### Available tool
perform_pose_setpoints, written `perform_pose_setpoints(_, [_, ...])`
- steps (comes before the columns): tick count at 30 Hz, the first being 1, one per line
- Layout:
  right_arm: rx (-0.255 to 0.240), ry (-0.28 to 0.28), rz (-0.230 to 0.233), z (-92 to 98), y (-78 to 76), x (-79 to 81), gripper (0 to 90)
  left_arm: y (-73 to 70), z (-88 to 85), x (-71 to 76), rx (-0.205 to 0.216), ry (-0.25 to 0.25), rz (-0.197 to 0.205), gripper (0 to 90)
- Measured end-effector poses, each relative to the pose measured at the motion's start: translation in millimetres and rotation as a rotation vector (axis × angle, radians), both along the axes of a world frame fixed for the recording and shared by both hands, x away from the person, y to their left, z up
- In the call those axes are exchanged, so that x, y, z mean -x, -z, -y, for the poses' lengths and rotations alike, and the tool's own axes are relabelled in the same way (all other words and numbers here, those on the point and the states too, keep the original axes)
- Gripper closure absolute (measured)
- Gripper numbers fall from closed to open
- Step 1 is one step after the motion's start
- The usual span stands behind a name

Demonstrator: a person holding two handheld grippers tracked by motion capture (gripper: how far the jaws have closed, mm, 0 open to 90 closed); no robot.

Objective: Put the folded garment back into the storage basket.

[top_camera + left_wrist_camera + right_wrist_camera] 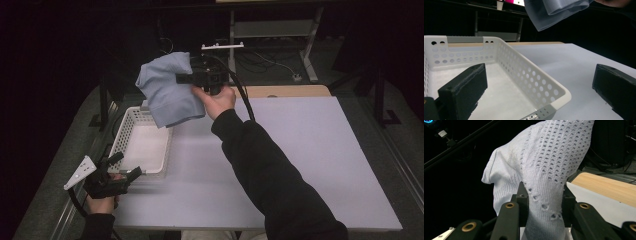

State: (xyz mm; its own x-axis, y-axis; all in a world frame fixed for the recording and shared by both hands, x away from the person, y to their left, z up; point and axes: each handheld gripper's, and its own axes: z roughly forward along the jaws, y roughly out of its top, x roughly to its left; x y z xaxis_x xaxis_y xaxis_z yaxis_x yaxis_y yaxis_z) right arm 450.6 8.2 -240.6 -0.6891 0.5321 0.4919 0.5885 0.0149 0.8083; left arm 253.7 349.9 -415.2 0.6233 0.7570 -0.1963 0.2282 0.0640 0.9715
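At the near left edge of the table [300,165], the left gripper [121,173] rests with its jaws spread wide and nothing between them; in its own view they straddle the near right corner of the basket [554,96]. The white perforated basket [131,131] sits on the left side of the table, and its floor looks bare.

Just past the basket's far end, the cloth [167,90] hangs in the air, a pale blue knit bunched into loose folds. The right gripper [186,79] holds it from the right, jaws pinched on a gathered fold, which its own view shows squeezed between the pads [544,202].

As a judgement, the job looks to be about halfway: the cloth is lifted and carried near the basket, but it is not yet over the middle or lowered in. Moving it nearer, lowering and releasing remain.
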Motion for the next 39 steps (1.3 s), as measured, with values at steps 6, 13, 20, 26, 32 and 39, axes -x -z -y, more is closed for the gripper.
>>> perform_pose_setpoints(6, [-0.025, -0.002, -0.017, -11.5, 5.1, -3.0, 68.3, 0.0, -0.1, -0.1, 0.001, 0.001, 0.000, 0.0])
perform_pose_setpoints(13, [-0.038, 0.003, -0.028, -23.9, 13.4, -8.1, 68.3, 0.2, 0.0, 0.2, 0.008, -0.001, -0.005, 0.0])
perform_pose_setpoints(20, [-0.016, -0.014, -0.032, -42.4, 23.6, -9.5, 68.2, 0.1, 0.2, 0.3, 0.010, -0.001, -0.005, 0.0])
perform_pose_setpoints(26, [-0.012, -0.038, -0.036, -59.3, 32.7, -9.1, 68.2, 0.5, -0.7, 0.1, 0.009, 0.000, -0.008, 0.0])
perform_pose_setpoints(32, [-0.014, -0.047, -0.041, -73.1, 42.9, -9.2, 68.2, 0.4, -0.4, 0.1, 0.012, 0.000, -0.006, 0.0])
perform_pose_setpoints(39, [-0.032, -0.060, -0.065, -86.4, 59.3, -10.9, 68.1, 0.4, -0.8, -0.2, 0.015, -0.003, -0.006, 0.0])
